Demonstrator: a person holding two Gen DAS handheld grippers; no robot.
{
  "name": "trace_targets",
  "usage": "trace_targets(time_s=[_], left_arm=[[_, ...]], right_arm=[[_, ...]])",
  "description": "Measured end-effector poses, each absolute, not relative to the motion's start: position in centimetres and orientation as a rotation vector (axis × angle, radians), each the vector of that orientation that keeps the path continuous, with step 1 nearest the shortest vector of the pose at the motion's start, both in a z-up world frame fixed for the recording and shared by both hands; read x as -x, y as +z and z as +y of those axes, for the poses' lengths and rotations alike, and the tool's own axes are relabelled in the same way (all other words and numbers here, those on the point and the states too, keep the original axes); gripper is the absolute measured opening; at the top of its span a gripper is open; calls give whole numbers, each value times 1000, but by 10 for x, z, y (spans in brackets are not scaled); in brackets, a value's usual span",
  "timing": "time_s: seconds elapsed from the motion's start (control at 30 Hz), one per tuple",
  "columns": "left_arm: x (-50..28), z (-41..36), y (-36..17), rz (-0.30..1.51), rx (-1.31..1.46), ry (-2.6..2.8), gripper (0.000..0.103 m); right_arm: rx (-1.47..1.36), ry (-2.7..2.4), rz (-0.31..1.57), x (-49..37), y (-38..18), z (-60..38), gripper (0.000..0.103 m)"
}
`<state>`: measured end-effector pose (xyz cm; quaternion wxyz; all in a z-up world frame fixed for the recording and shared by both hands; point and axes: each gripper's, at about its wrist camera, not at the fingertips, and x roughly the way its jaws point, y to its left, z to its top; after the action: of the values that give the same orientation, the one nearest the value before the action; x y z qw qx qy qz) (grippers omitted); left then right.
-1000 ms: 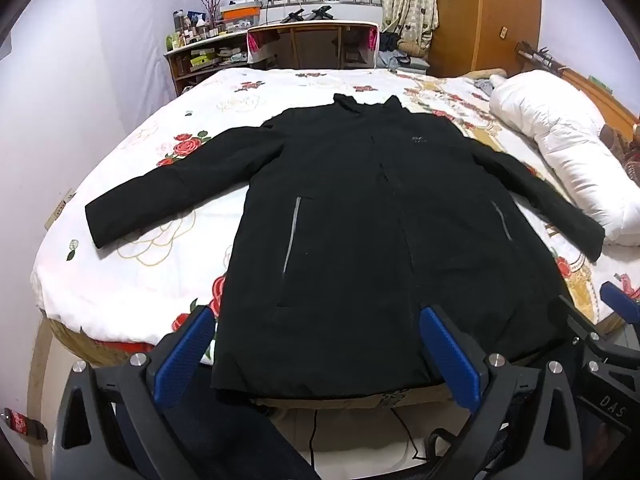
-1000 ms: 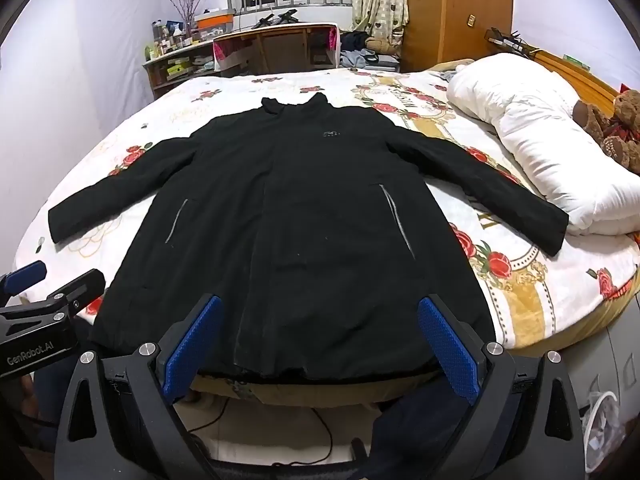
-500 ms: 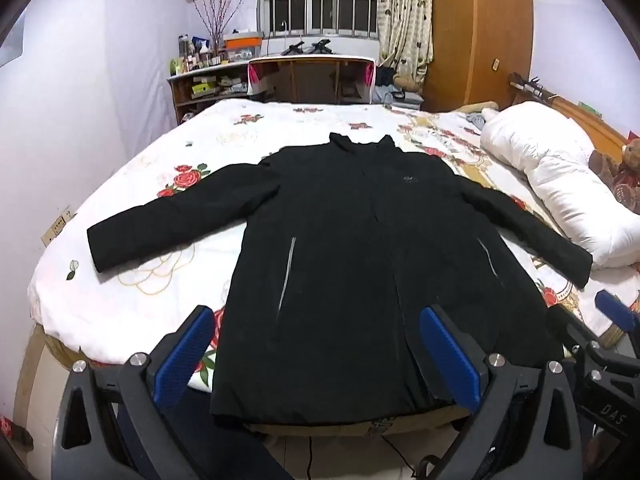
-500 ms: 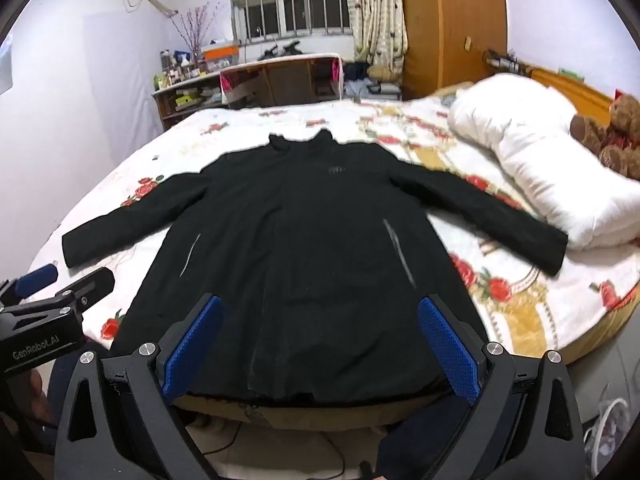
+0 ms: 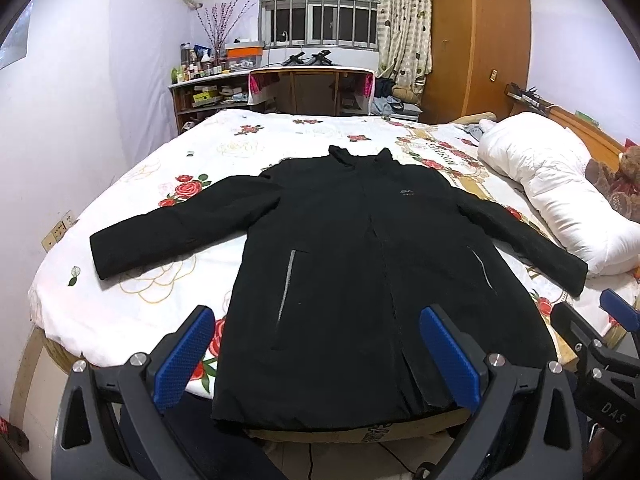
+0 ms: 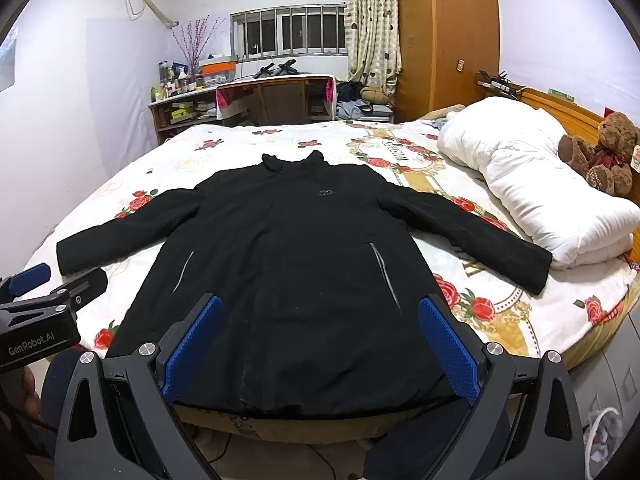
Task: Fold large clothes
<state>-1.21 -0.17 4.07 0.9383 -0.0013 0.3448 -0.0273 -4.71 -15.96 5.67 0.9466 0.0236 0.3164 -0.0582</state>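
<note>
A large black coat (image 5: 360,264) (image 6: 288,248) lies flat and face up on the bed, collar at the far side, both sleeves spread outward, hem at the near edge. My left gripper (image 5: 316,352) hovers open just short of the hem, nothing between its blue pads. My right gripper (image 6: 316,344) is also open and empty, held short of the same hem. The right gripper's fingers (image 5: 616,312) show at the right edge of the left wrist view. The left gripper's fingers (image 6: 60,284) show at the left edge of the right wrist view.
The bed (image 5: 132,280) has a white rose-print cover. A folded white duvet (image 6: 528,176) and a brown teddy bear (image 6: 604,152) lie along the right side by the headboard. A cluttered desk (image 5: 304,88) and a wooden wardrobe (image 5: 476,36) stand behind. Cables run on the floor below.
Both grippers have risen and tilted up, so the coat sits lower in the views and more of the room shows. The coat has not moved; both grippers stay open.
</note>
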Motion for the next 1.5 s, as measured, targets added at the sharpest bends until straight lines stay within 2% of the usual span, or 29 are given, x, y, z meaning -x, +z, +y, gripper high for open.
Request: trace_targets(time_s=[1.5], left_arm=[[10, 1, 30, 732, -3, -65, 103]], right_arm=[[-71, -135, 673, 46, 45, -165, 98]])
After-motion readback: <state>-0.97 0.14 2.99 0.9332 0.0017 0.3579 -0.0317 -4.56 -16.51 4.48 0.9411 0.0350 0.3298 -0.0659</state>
